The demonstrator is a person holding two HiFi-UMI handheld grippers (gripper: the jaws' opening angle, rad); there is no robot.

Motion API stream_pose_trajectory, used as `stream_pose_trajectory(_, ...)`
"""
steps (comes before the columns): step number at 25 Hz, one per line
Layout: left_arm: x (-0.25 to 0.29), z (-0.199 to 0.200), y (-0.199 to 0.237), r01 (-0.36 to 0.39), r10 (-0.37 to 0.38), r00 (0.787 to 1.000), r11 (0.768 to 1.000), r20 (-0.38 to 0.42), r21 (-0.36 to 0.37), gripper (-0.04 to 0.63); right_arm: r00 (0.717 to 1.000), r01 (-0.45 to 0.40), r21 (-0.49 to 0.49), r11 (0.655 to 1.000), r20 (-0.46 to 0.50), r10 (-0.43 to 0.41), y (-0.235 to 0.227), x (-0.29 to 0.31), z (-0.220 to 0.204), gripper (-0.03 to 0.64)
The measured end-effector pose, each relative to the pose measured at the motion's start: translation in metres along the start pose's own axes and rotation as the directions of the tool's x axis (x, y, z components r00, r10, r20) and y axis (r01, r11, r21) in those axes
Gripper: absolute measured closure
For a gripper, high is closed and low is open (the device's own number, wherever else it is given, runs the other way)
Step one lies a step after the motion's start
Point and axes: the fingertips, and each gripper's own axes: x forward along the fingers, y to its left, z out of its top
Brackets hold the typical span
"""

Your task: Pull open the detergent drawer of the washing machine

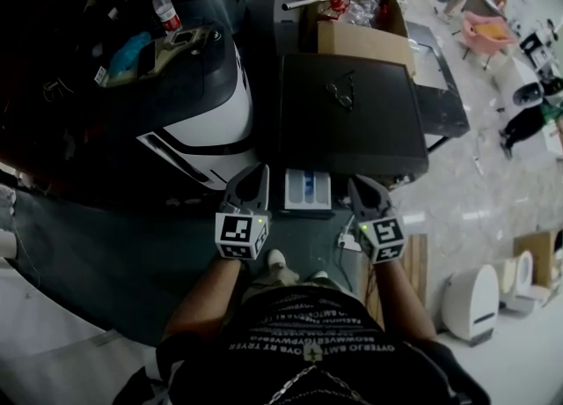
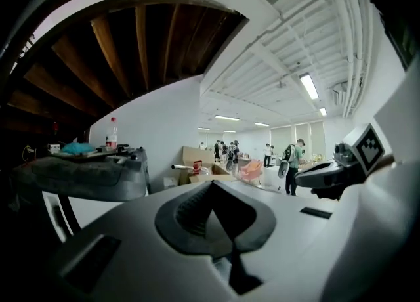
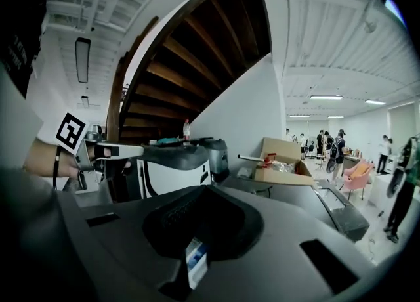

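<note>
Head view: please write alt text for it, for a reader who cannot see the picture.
Seen from above, a person holds the left gripper and the right gripper, both shut and empty, on either side of the pulled-out detergent drawer of a dark-topped washing machine. A cardboard box stands beyond the machine.

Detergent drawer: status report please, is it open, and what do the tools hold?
Left tool shut, empty. Right tool shut, empty. Detergent drawer pulled out of washing machine. Nothing blocks it.
</note>
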Motion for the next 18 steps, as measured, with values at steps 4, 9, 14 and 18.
stream_pose_trajectory(4,-0.01,0.048,-0.005,0.026,-0.026,0.997,1.0,0.072,0.004,0.592,0.997,-0.005,-0.002,1.0,0.074,0.005,0.0,-0.013,0.048,0.615)
stream_pose_trajectory(9,-0.024,0.095,-0.014,0.02,-0.023,0.989,1.0,0.148,0.018,0.592,0.987,-0.031,0.002,1.0,0.156,0.03,0.003,-0.032,0.1,0.615)
stream_pose_trajectory(14,-0.031,0.106,-0.015,0.011,-0.015,0.987,1.0,0.159,0.027,0.592,0.981,-0.036,-0.04,0.999,0.189,0.043,0.011,-0.042,0.124,0.615)
stream_pose_trajectory(18,-0.033,0.111,-0.018,0.016,-0.02,0.987,1.0,0.159,0.026,0.591,0.981,-0.042,-0.041,0.998,0.19,0.049,0.014,-0.045,0.127,0.615)
